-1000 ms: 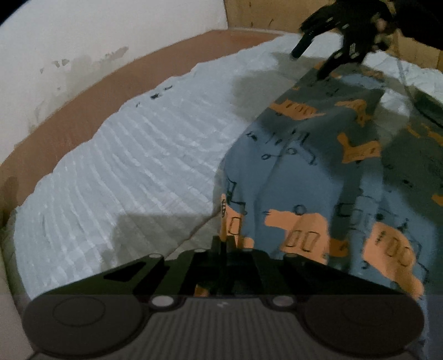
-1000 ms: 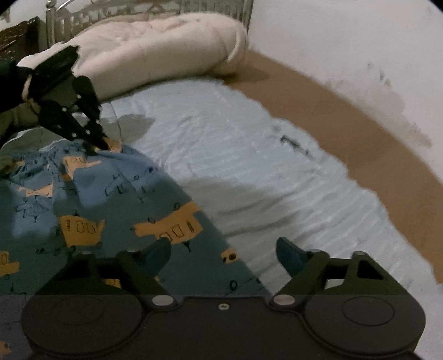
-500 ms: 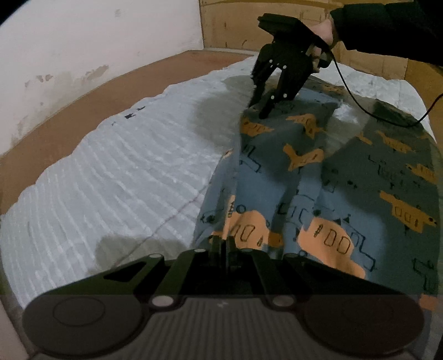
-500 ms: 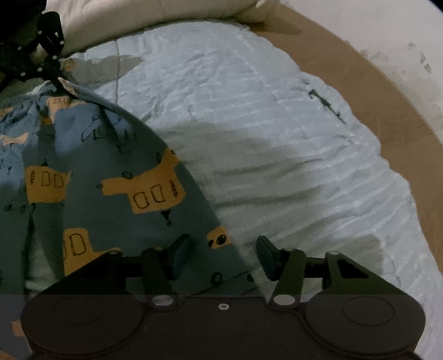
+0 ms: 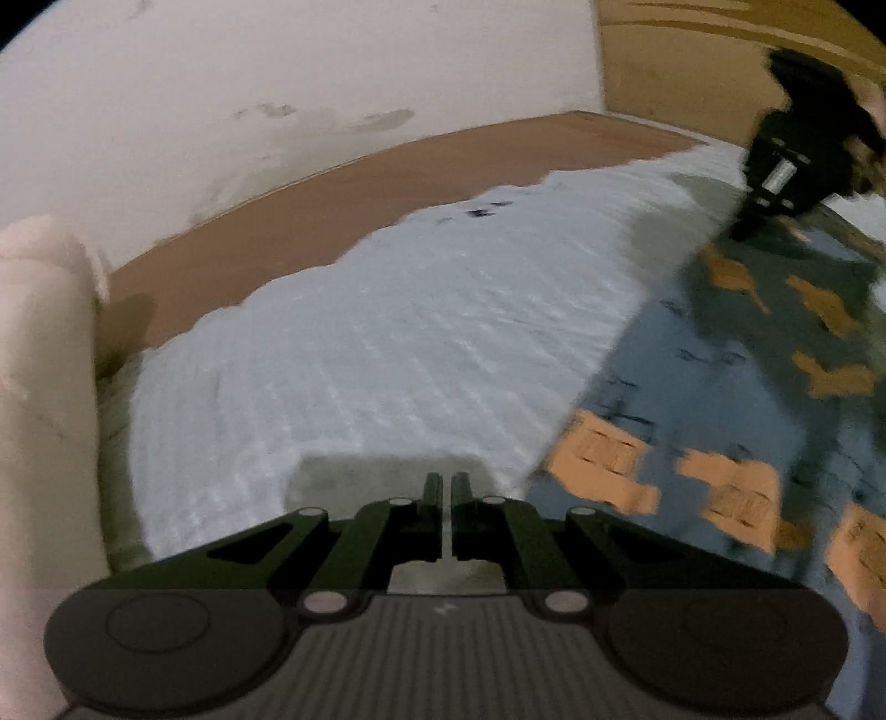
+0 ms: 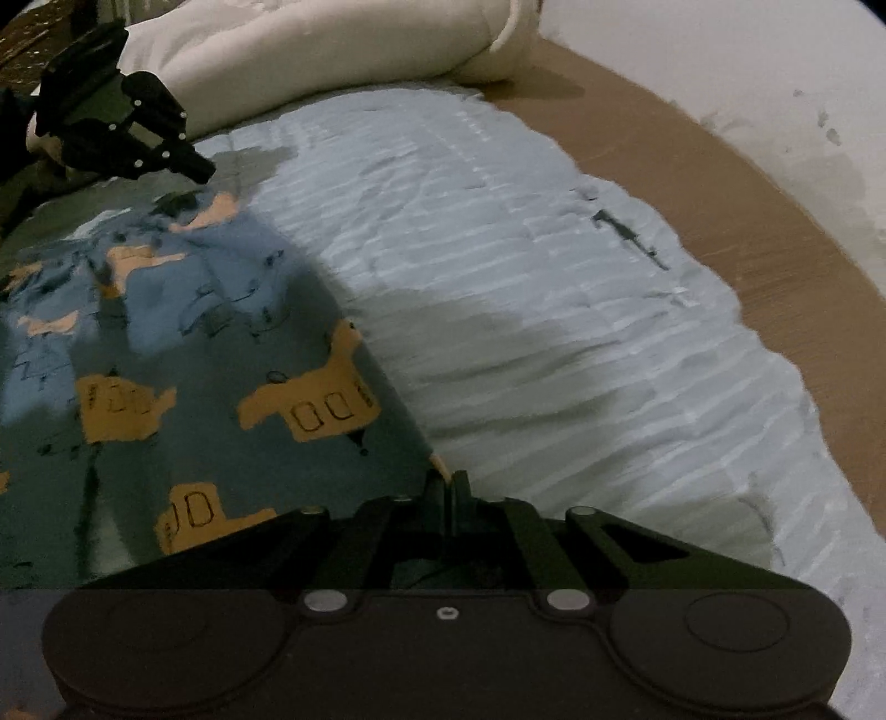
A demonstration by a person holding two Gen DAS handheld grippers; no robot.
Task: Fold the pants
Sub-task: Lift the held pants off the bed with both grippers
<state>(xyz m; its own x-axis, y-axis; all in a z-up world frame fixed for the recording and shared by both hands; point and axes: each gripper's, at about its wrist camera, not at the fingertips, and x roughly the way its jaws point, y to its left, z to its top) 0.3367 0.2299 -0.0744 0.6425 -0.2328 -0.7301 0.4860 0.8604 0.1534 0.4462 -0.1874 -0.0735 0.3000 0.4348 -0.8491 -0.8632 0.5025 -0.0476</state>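
Note:
Blue pants (image 6: 183,354) with orange truck prints lie spread on the pale quilted bed cover (image 6: 526,310). They also show blurred at the right of the left wrist view (image 5: 736,399). My right gripper (image 6: 447,487) is shut on the pants' near edge. My left gripper (image 5: 446,493) is shut and holds nothing, over the bare cover left of the pants. In the right wrist view the left gripper (image 6: 194,166) hangs just above the pants' far corner. In the left wrist view the right gripper (image 5: 747,227) touches the pants' far end.
A cream rolled duvet (image 6: 332,50) lies at the head of the bed, and shows at the left in the left wrist view (image 5: 44,387). A brown bed rim (image 6: 775,232) and a white wall (image 5: 277,83) run along the far side.
My left gripper let go of the pants' edge and swung left, off the cloth. My right gripper closed from open onto the pants' near edge.

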